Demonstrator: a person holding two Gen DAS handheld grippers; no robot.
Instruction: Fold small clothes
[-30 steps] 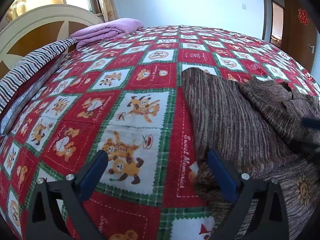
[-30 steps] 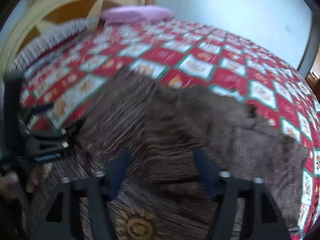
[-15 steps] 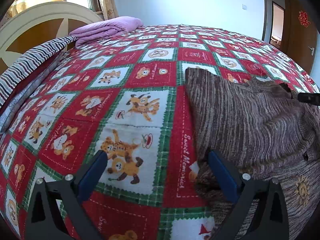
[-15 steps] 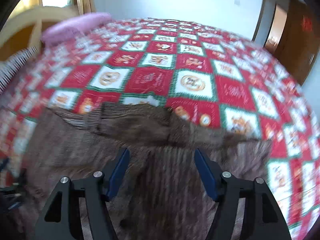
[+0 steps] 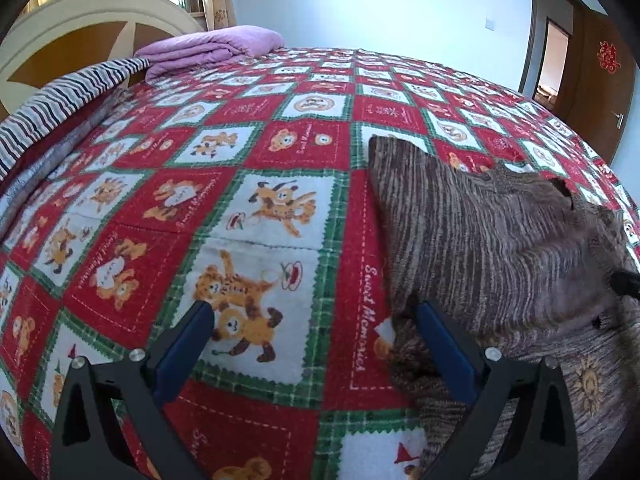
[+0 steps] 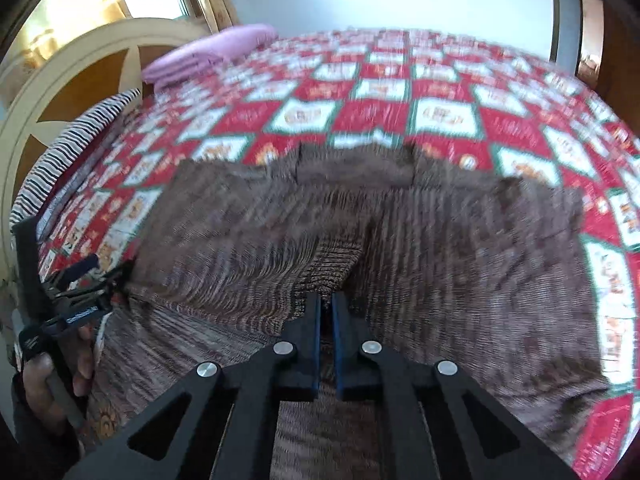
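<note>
A brown striped knitted sweater lies spread on the red cartoon-patterned bedspread. In the right wrist view the sweater fills the middle, its collar at the far side. My right gripper is shut on a raised ridge of its fabric near the middle. That gripper's tip shows at the right edge of the left wrist view, with cloth pulled up toward it. My left gripper is open and low over the bedspread, its right finger against the sweater's left edge. A hand holds it at far left.
A folded purple blanket and a striped pillow lie by the cream headboard at the far left. A brown door stands at the right. Bedspread stretches bare to the left of and beyond the sweater.
My right gripper went from open to shut on a fold of the sweater and rolled, raising a ridge in the cloth. The left gripper stayed put and open.
</note>
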